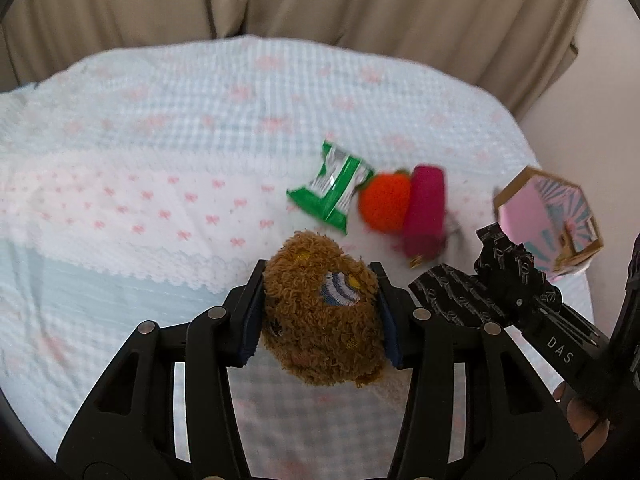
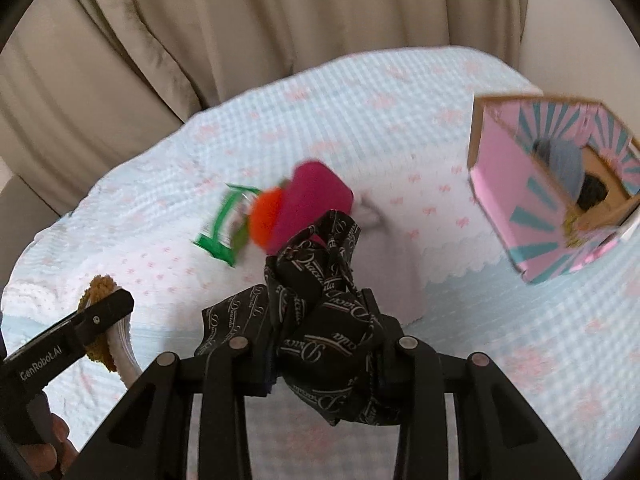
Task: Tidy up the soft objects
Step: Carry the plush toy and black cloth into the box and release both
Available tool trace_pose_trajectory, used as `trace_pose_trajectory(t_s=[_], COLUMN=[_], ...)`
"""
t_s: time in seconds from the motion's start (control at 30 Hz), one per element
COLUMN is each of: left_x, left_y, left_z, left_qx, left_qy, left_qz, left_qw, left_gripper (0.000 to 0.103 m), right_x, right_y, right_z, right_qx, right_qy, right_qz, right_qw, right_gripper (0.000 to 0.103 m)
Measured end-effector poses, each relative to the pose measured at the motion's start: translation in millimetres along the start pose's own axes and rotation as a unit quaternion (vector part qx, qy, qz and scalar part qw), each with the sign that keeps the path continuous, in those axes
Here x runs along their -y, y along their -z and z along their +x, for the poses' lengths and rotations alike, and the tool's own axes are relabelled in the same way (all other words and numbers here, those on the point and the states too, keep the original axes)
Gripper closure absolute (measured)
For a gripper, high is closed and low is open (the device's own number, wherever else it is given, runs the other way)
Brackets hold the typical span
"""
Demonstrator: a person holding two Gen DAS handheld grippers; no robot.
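Observation:
My left gripper (image 1: 318, 312) is shut on a brown fuzzy plush toy (image 1: 320, 312) with an embroidered patch, held above the bed. My right gripper (image 2: 324, 336) is shut on a bunched black printed cloth (image 2: 320, 300); the same cloth (image 1: 480, 292) shows at the right of the left wrist view. On the bedspread lie an orange knitted ball (image 1: 384, 204), a magenta soft roll (image 1: 424, 208) and a green foil snack packet (image 1: 330, 186), close together. From the right wrist they appear as the ball (image 2: 266, 216), the roll (image 2: 312, 196) and the packet (image 2: 222, 228).
A pink and teal cardboard box (image 2: 548, 184) with a window cut-out stands on the bed's right side, also the box (image 1: 552, 216) in the left view. The pale blue bedspread (image 1: 160, 140) with pink bows covers the bed. Beige curtains (image 2: 240, 32) hang behind.

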State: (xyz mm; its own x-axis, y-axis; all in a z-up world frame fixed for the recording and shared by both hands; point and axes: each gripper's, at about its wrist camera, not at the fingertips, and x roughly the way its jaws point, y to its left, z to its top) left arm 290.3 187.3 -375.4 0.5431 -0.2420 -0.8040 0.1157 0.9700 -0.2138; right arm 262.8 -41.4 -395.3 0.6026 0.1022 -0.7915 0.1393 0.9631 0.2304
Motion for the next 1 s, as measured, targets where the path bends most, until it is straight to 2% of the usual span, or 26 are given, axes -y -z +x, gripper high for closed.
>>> trace_pose_trajectory(t_s=[0.3, 0.5, 0.7, 1.0], left_x=[24, 47, 89, 183], left_y=[-28, -40, -42, -35], left_z=[-95, -147, -182, -210], left_qx=[0.038, 0.061, 0.091, 0.127], left_qy=[-0.001, 0.011, 0.009, -0.027], left_qz=[-0.005, -0.014, -0.015, -0.042], left_qw=[0.9993, 0.9980, 0.9957, 0.9906], left_gripper=[0.059, 0.059, 0.059, 0.058], right_x=[-17, -8, 26, 117], right_y=[-34, -53, -66, -96], right_z=[-94, -158, -210, -255], right_qx=[0.030, 0.053, 0.078, 0.086], right_qy=[-0.010, -0.010, -0.003, -0.022], right_qz=[-0.025, -0.025, -0.021, -0.049], right_qw=[0.999, 0.998, 0.997, 0.995], right_gripper=[0.071, 0.071, 0.071, 0.071])
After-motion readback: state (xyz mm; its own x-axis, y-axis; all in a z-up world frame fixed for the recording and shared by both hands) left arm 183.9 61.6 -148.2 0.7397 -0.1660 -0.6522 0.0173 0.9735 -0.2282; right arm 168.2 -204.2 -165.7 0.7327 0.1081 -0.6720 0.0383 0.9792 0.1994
